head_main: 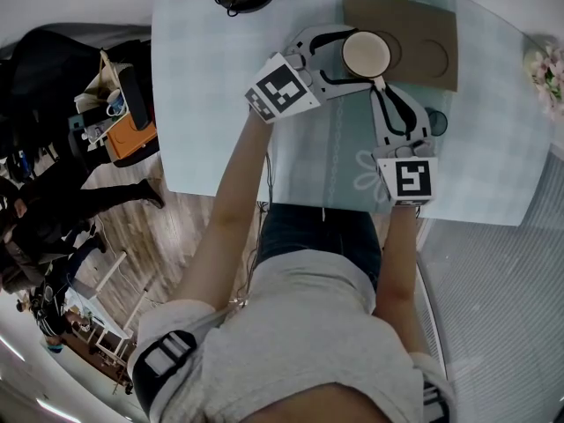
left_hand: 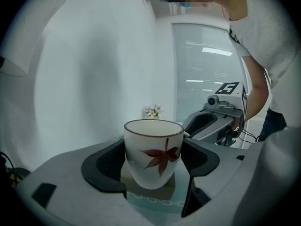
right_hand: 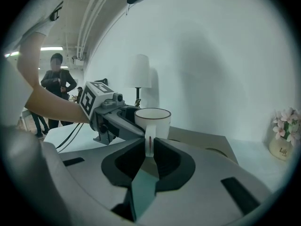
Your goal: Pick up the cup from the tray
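You're standing in what looks like an open office or lab floor with a staged corner: bare white ceiling pipes (right_hand: 89, 20) and strip lights (right_hand: 51, 48) overhead, dark-clothed people (head_main: 53, 192) on pale wood-plank flooring (head_main: 176, 227) at nine o'clock, and a fine-lined glass wall panel (head_main: 493, 307) at four o'clock.
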Tool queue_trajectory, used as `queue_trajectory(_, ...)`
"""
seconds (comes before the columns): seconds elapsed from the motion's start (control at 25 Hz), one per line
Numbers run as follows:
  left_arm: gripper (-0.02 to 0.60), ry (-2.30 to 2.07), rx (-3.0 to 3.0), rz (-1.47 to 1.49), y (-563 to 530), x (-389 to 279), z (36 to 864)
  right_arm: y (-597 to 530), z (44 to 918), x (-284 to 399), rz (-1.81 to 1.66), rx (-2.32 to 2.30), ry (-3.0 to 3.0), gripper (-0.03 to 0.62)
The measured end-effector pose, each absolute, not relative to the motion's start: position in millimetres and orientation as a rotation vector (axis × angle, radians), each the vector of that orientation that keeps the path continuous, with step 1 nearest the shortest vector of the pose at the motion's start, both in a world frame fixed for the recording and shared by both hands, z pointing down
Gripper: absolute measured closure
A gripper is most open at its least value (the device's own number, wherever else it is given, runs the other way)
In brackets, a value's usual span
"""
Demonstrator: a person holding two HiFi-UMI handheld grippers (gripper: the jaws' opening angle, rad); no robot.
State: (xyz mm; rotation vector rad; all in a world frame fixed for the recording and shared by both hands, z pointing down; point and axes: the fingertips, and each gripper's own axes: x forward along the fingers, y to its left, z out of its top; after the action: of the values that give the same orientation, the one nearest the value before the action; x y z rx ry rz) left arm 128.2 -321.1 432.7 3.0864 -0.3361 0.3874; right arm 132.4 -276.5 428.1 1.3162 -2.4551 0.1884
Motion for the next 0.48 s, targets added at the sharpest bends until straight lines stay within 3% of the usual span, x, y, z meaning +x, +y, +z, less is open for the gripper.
queue_trajectory(0.48, 0.210, -0.397, 3.092, 0.323, -304, 124, 407, -262, 396, 129, 0.112, 1.354, -2.530, 0.542)
